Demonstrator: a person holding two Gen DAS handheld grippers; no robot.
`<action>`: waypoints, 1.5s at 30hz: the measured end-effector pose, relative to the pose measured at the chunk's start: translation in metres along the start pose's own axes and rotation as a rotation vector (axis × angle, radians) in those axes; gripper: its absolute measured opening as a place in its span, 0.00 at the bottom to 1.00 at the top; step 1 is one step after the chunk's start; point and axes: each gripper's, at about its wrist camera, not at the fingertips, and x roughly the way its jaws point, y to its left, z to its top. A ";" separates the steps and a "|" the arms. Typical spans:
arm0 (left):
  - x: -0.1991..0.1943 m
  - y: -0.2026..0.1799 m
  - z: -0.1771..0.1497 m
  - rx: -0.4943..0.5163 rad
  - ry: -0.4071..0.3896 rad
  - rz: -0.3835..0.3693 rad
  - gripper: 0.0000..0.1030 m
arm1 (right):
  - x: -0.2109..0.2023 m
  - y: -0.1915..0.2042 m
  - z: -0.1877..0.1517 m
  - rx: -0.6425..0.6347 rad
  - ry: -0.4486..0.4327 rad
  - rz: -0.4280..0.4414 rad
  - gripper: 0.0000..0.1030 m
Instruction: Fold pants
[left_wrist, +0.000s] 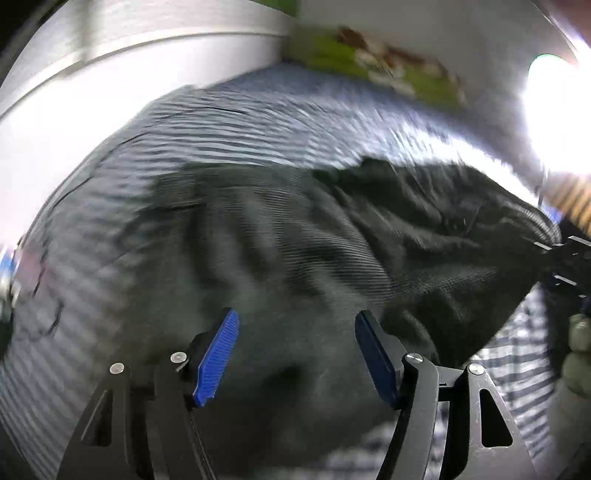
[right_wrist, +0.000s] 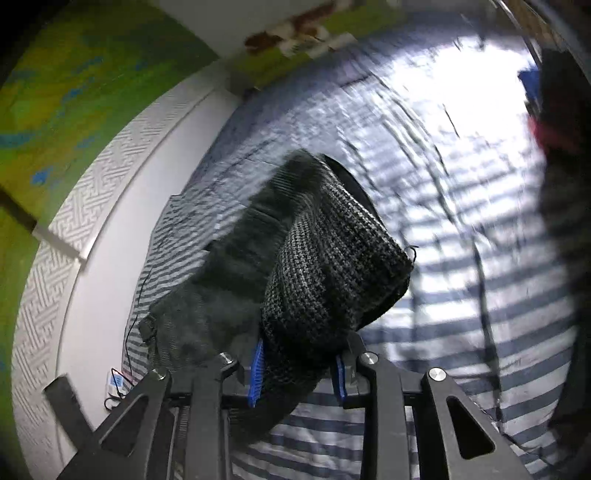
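Note:
Dark grey-black knit pants (left_wrist: 295, 240) lie bunched on a striped bed sheet (left_wrist: 207, 140). My left gripper (left_wrist: 295, 354) hovers just over the cloth, its blue pads (left_wrist: 216, 358) wide apart and nothing between them. At the right edge of the left wrist view, the other gripper (left_wrist: 569, 266) pulls a corner of the pants up. In the right wrist view my right gripper (right_wrist: 299, 373) is shut on a thick fold of the pants (right_wrist: 332, 266), which rises from the fingers and drapes left and down onto the sheet (right_wrist: 461, 184).
A white patterned bed frame (right_wrist: 74, 229) and a green wall (right_wrist: 55, 74) lie left of the bed. A small white device with a thin cable (right_wrist: 116, 380) sits by the bed edge. Dark clothing (right_wrist: 561, 147) is at the far right. A person's hand (left_wrist: 576, 354) shows at right.

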 end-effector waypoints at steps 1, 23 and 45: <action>-0.010 0.012 -0.003 -0.029 -0.019 0.013 0.68 | -0.005 0.012 0.002 -0.036 -0.015 -0.005 0.25; -0.037 0.230 -0.022 -0.440 -0.085 0.117 0.67 | 0.081 0.247 -0.208 -1.314 0.064 -0.169 0.20; 0.000 0.123 0.022 -0.147 -0.022 -0.031 0.68 | -0.003 0.155 -0.090 -0.704 0.118 0.082 0.33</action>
